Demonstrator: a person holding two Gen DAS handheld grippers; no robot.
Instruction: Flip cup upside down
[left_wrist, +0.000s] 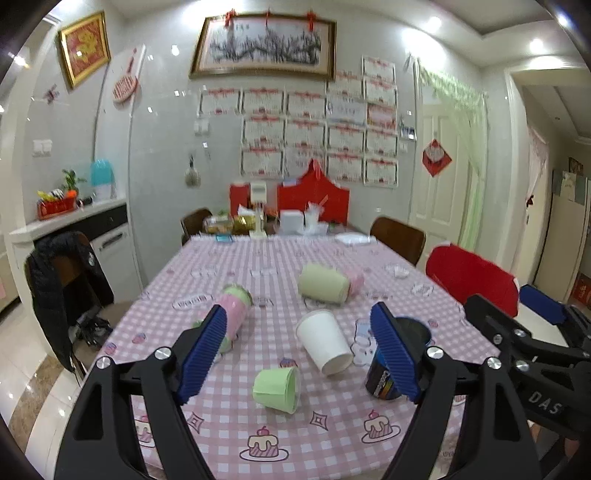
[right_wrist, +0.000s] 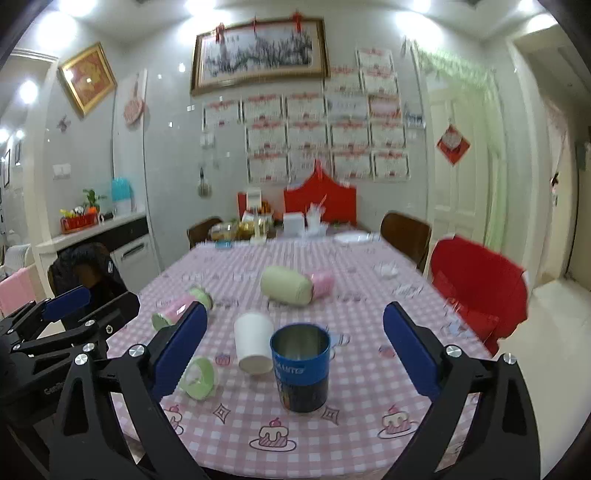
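standing upright and mouth-up on the bench (right_wrist: 369, 398): blue metal cup (right_wrist: 300, 367), steel inside showing, near the front edge. lying on their sides around it: white paper cup (right_wrist: 253, 343) just beside its left, small green cup (right_wrist: 199, 378) further left and nearer the front, pink and green cup (right_wrist: 181, 308) behind that, a large pale green cup (right_wrist: 286, 286) with a pink cup (right_wrist: 322, 282) touching its far end toward the middle.

hovering in front of the blue cup: right hand-held gripper (right_wrist: 291, 358), fingers spread wide to either side, gripping nothing, cup sitting between them but apart from both pads. hanging to its left above the small green cup (left_wrist: 277, 387): left hand-held gripper (left_wrist: 299, 354), also wide open and holding nothing, its right pad overlapping the blue metal cup (left_wrist: 400, 365) in the left wrist view.

covering the bench: pink and white checked cloth (right_wrist: 351, 306) printed with little cakes. crowding the far end: boxes, containers and a red bag (right_wrist: 319, 203). standing around: brown chairs, a red chair (right_wrist: 476, 284) on the right, a dark jacket (left_wrist: 59, 291) draped over a chair on the left. hanging on the tiled back wall: a long framed picture (right_wrist: 258, 55) above rows of certificates (right_wrist: 325, 136). shining off the floor: ceiling lights.
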